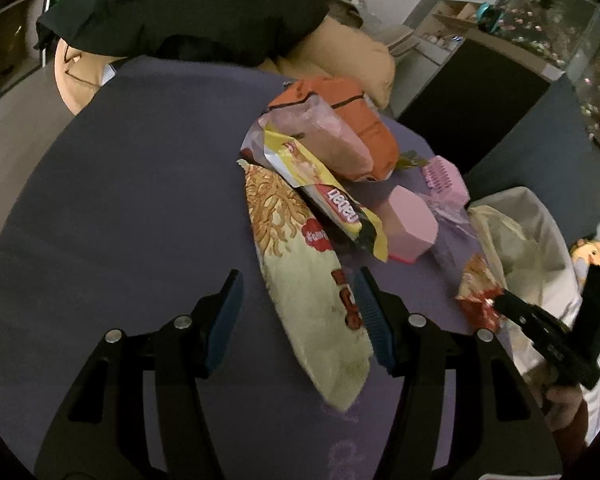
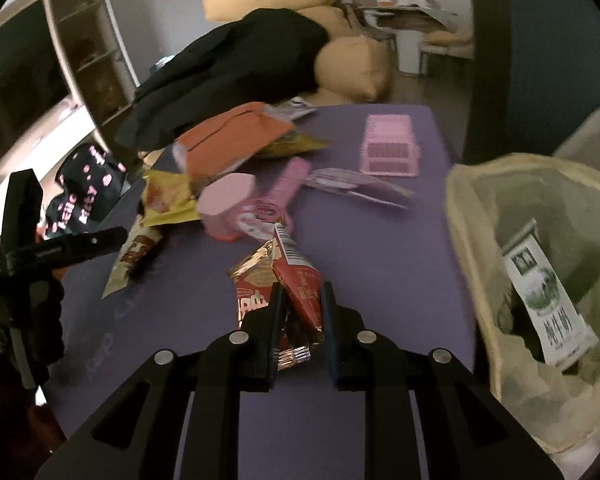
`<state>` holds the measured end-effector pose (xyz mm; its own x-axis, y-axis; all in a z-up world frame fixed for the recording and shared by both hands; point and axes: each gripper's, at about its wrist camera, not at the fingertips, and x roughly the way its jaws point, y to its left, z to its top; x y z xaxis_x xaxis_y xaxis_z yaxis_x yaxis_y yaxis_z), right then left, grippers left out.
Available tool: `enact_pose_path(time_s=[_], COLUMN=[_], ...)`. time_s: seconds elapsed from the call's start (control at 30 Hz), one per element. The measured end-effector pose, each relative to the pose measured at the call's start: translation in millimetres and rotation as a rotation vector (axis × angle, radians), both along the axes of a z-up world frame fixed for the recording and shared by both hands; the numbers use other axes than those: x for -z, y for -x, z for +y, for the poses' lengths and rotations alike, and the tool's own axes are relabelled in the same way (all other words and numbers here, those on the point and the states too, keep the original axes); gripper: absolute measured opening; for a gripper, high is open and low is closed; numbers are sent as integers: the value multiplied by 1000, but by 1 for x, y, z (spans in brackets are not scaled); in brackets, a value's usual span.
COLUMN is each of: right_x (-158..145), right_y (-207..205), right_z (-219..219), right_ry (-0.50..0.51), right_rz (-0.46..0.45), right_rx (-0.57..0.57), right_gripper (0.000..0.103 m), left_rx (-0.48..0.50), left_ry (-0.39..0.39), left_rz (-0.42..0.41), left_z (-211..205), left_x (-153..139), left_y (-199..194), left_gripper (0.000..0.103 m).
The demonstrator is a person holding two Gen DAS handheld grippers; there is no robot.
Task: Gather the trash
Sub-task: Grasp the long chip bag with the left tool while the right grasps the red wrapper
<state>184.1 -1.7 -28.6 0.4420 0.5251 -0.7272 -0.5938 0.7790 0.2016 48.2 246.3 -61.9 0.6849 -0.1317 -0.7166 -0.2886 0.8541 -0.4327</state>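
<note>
On the purple table (image 1: 140, 200) lies a long cream noodle wrapper (image 1: 308, 280). My left gripper (image 1: 299, 280) hangs open over it: the wrapper runs between the jaws, against the right finger (image 1: 370, 308) and clear of the left one. A yellow snack wrapper (image 1: 328, 196) overlaps its far end. My right gripper (image 2: 302, 287) is shut on a crumpled red foil wrapper (image 2: 296, 272), held just above the table. In the left wrist view the right gripper (image 1: 500, 300) and the red foil wrapper (image 1: 476, 292) sit beside the pale trash bag (image 1: 520, 232).
The trash bag (image 2: 500, 200) stands open at the table's right edge with a milk carton (image 2: 540, 292) inside. An orange pouch (image 2: 228, 140), a pink box (image 2: 228, 204), a pink slatted basket (image 2: 388, 148) and clear plastic (image 2: 356, 188) lie further back. A black garment (image 2: 240, 64) and beige cushions (image 2: 352, 68) lie behind.
</note>
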Motion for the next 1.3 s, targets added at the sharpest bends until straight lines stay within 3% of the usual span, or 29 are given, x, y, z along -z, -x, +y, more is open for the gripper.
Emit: enact_pose_path(time_s=[0.23,0.33,0.47,0.63,1.03,1.1,1.17,1.3], right_x=[2,4,3,1,1,2,3,8], right_y=[7,4,1,-2,6,8,10,16], right_z=[-12,-20,-30,-40,-33,-32,-28,-16], right_ry=[31,30,25,27,60,50,36,75], right_rz=[-57,-57,-57,-68,-65,-55,-41,-26], right_rx=[20,51,98,138,96,74,31,-37], right_gripper=[19,19,19,19,20,24,40,44], left_rx=[-28,-32,19,103,122,120,121,121], left_ry=[-66,-70,-67,-39,5,10,11,17], left_rz=[52,80,51,18,-24,-29,-31,-36], left_z=[-10,-12,-25,-49,-65,-63,-63,-63], left_x=[5,10,10,5,-6,-7,-10,-11], left_y=[-35,-42,-36,-20,-2,1,-2,-2], left_gripper=[54,45,36,36,36,36,36,36])
